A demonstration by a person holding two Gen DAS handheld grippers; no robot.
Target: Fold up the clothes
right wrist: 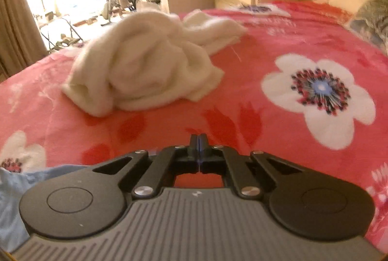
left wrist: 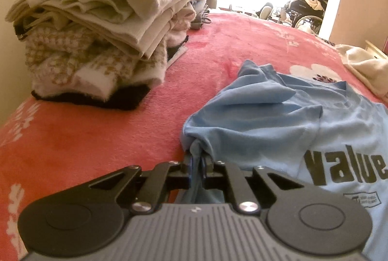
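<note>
The blue shirt [left wrist: 291, 120] lies rumpled on the red blanket [left wrist: 97, 135], and dark block letters on its front read "value"; a small boxed label below that word is too fine to read. The left gripper [left wrist: 198, 159] has its jaws closed almost together on a bunched edge of the shirt, with cloth pinched between the pads and hanging down behind them. From that pinch the fabric rises in folds away from the gripper.

Left of the shirt and well apart from it stands a stack [left wrist: 97, 26] of folded clothes, beige layers on top, a checked fleece under them, something black at the bottom. A bare strip of blanket runs between stack and shirt. Beyond the shirt, near the bed's far edge, lies a cream garment [left wrist: 363, 67].

The right gripper [right wrist: 198, 139] is fully closed with nothing between its jaws, over open blanket. The cream garment [right wrist: 145, 67] sits crumpled ahead of it, and the blanket is bare between them. A corner of the shirt [right wrist: 14, 188] shows at the lower left of the right wrist view. The blanket's white flowers [right wrist: 320, 96] spread to the right of the cream garment.
</note>
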